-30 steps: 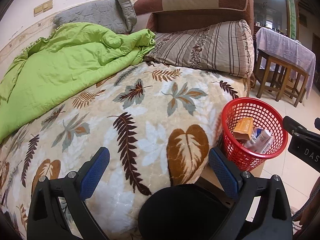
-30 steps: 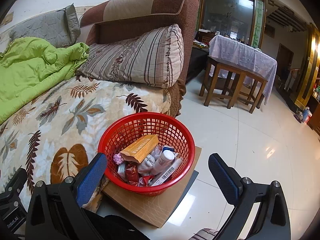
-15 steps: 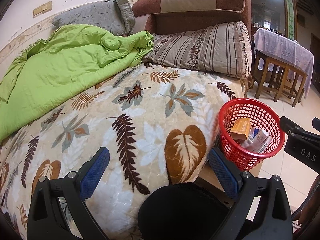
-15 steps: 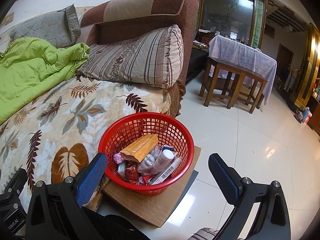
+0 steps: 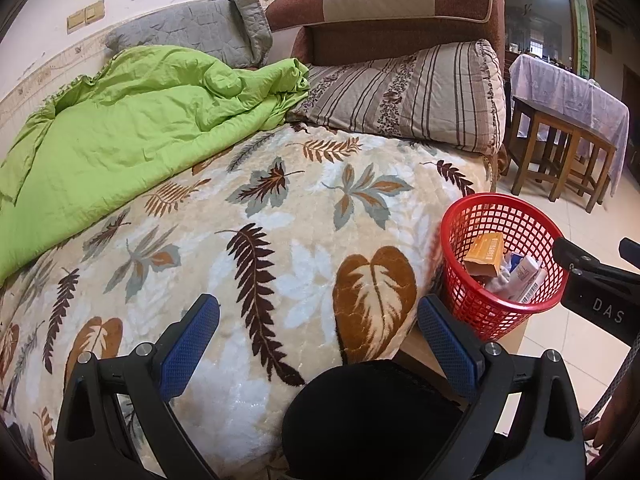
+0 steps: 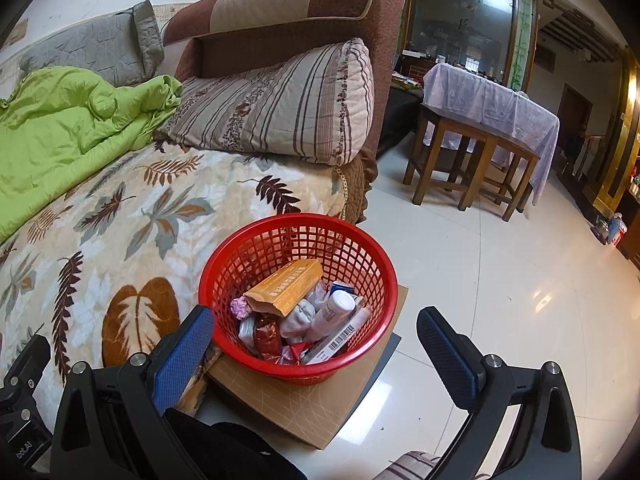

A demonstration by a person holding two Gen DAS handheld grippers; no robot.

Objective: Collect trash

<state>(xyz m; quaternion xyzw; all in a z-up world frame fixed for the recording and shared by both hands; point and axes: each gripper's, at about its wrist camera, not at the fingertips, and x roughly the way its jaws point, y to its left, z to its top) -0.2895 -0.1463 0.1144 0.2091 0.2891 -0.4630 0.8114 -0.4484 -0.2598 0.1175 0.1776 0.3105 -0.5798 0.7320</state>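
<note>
The red basket [image 6: 298, 300] sits on cardboard [image 6: 304, 400] beside the bed [image 5: 240, 240], full of light wrappers and an orange box [image 6: 286, 286]. Both the left gripper [image 5: 316, 344] and the right gripper [image 6: 316, 344] are spread wide and hold nothing. The thin plastic rim seems the best hold.

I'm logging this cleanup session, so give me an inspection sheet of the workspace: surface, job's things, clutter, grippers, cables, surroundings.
Surface: leaf-print blanket covers the bed; no loose trash seen on it.
Job's things: red basket on cardboard sheet beside the bed, holding an orange box, white tube and wrappers.
Clutter: green quilt bunched up, striped pillow, grey pillow.
Grippers: left gripper open, empty; right gripper open, empty, near the basket.
Cables: one cable at the left view's right edge.
Surroundings: brown sofa arm, cloth-covered table, glossy tiled floor.
</note>
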